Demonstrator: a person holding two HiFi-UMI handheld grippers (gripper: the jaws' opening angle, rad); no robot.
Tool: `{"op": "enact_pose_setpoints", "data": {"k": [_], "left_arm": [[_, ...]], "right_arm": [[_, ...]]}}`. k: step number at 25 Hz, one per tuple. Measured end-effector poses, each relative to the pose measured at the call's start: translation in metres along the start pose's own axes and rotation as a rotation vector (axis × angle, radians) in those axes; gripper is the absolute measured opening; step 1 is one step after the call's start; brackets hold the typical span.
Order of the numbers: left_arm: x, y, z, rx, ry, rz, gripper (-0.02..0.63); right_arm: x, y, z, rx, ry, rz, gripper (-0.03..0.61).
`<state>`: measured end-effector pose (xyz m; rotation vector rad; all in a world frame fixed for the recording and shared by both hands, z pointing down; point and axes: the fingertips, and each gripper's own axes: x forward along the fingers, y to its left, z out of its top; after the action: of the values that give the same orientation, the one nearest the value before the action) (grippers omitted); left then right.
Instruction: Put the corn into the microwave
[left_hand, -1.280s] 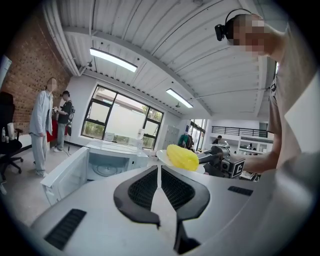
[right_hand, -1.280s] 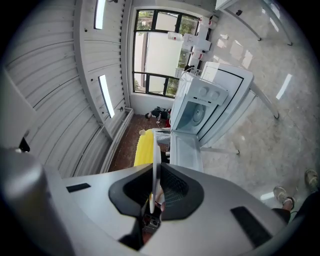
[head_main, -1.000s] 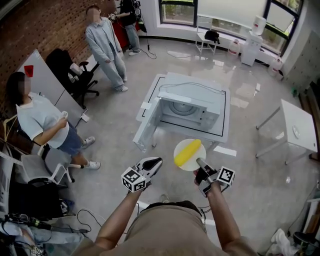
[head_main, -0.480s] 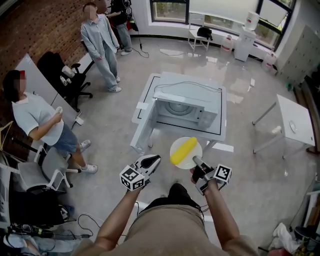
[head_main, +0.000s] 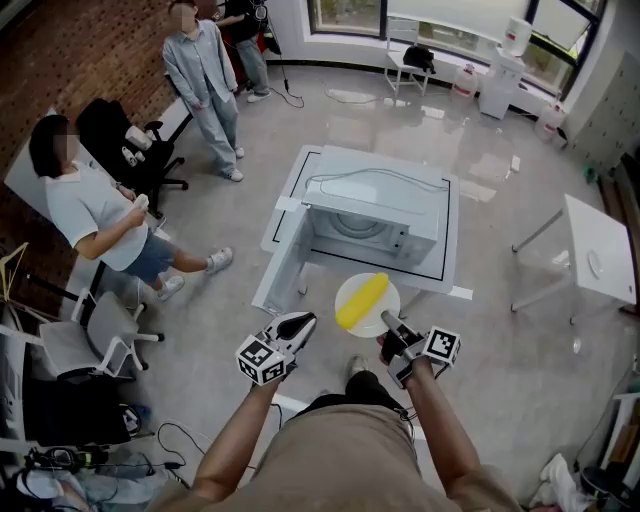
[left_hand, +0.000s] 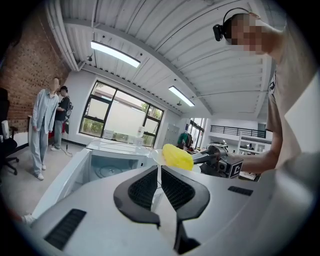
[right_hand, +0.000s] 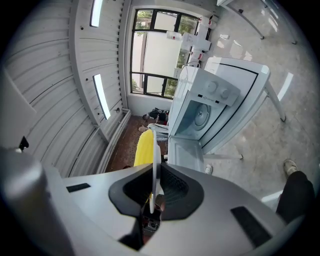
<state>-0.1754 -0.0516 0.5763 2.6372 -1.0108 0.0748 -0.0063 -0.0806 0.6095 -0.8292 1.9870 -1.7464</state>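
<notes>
Over glossy grey floor, carries corn (head_main: 362, 301) on a white plate (head_main: 386, 298), rim pinched edge-on by the right gripper (head_main: 386, 321) just behind the cob. Hangs nearer the microwave (head_main: 378, 212) than a second ago, just short of its open door (head_main: 283, 262); only the turntable (head_main: 352, 222) inside. Keeps left gripper (head_main: 305, 322) pressed together, empty, beside the plate's left.

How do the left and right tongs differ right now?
The right tongs are clamped on the rim of the white plate carrying the corn; the left tongs are shut on nothing. The right tongs are rolled onto their side, so their view shows the microwave sideways; the left tongs sit upright. Both are shut and point toward the open microwave.
</notes>
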Motion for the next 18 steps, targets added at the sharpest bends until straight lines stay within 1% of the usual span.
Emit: {"op": "enact_pose_setpoints", "data": {"k": [4,8,11,18], "left_arm": [[0.024,0.007,0.007,-0.005,0.010,0.018,0.011],[0.046,0.011,0.018,0.005,0.002,0.034,0.011],[0.057,0.022,0.027,0.009,-0.003,0.055,0.011],[0.078,0.047,0.033,0.013,0.001,0.104,0.011]], "right_arm": [[0.012,-0.003,0.025,0.008,0.024,0.003,0.026],[0.018,-0.008,0.047,0.007,0.047,-0.006,0.026],[0.028,-0.013,0.064,0.000,0.062,0.006,0.026],[0.046,-0.022,0.082,0.029,0.091,-0.011,0.026]]}}
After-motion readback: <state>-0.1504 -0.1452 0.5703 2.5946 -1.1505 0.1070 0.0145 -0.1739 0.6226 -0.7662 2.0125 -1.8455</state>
